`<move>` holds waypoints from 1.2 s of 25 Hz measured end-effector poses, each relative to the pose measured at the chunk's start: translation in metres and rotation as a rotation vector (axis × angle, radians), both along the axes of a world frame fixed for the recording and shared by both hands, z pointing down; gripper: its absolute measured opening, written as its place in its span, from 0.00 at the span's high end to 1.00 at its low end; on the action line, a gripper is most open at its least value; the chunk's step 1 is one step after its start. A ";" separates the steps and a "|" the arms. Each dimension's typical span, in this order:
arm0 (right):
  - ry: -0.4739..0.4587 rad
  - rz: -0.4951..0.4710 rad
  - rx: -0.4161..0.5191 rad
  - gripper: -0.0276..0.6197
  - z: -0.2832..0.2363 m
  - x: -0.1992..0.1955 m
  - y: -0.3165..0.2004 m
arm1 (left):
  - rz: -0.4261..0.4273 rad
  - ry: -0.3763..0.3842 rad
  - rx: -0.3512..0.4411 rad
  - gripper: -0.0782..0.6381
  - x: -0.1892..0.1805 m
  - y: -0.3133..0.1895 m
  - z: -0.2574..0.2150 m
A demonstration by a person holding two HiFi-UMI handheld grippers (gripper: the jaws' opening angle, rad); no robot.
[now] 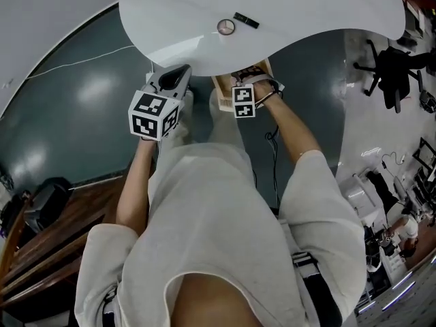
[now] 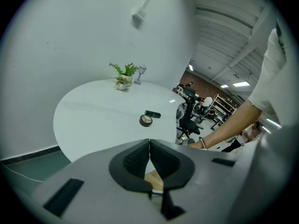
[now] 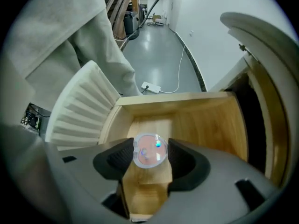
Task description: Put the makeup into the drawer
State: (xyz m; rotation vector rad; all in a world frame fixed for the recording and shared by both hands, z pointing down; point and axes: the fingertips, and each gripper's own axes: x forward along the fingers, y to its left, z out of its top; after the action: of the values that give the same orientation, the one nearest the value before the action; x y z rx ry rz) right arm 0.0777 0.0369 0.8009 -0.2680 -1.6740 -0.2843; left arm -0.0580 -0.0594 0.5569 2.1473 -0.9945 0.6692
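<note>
Two hand-held grippers, three makeup items, one drawer, one table.

The right gripper (image 3: 149, 147) points straight down into the open drawer (image 3: 210, 120). Its black ribbed pads are clamped on either side of a pink compact (image 3: 148, 154), a round, flat disc in a clear glossy case. The compact hangs over the drawer's floor, about midway between the two side walls. Whether it touches the floor cannot be told. The drawer is a box of pale, smooth wood, and a ribbed white panel (image 3: 79, 108) adjoins one end.

The left gripper (image 2: 149, 143) is tilted downward beside the drawer, below the table's near edge. It is clenched, pad tips meeting, with nothing between them. Each gripper carries one marker cube (image 1: 153, 114), and the person's forearms reach forward and down on either side of the torso.

The table (image 2: 93, 120) has a white, glossy, rounded top. Two items lie close together on it, near the edge on the person's side: a round compact (image 2: 145, 120) with a divided pan, and a black tube (image 2: 153, 114), short and rectangular. One potted plant (image 2: 124, 76) stands at the far edge by the wall.

One white cable (image 3: 180, 69) runs across the grey floor beyond the drawer.
</note>
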 end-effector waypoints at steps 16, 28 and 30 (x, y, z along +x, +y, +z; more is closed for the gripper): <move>0.030 0.051 -0.084 0.60 0.076 -0.004 -0.002 | -0.060 -0.023 -0.025 0.88 -0.015 -0.003 0.021; -0.096 0.038 -0.001 0.57 0.017 -0.013 -0.008 | -0.036 -0.008 -0.006 0.88 0.002 -0.002 0.010; -0.107 0.036 0.022 0.56 0.002 -0.011 -0.007 | -0.027 -0.002 0.004 0.88 0.007 -0.002 0.006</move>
State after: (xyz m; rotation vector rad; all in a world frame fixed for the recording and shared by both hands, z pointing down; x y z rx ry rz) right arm 0.0665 0.0294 0.8031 -0.2093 -1.7784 -0.2941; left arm -0.0511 -0.0616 0.5629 2.1330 -1.0246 0.6569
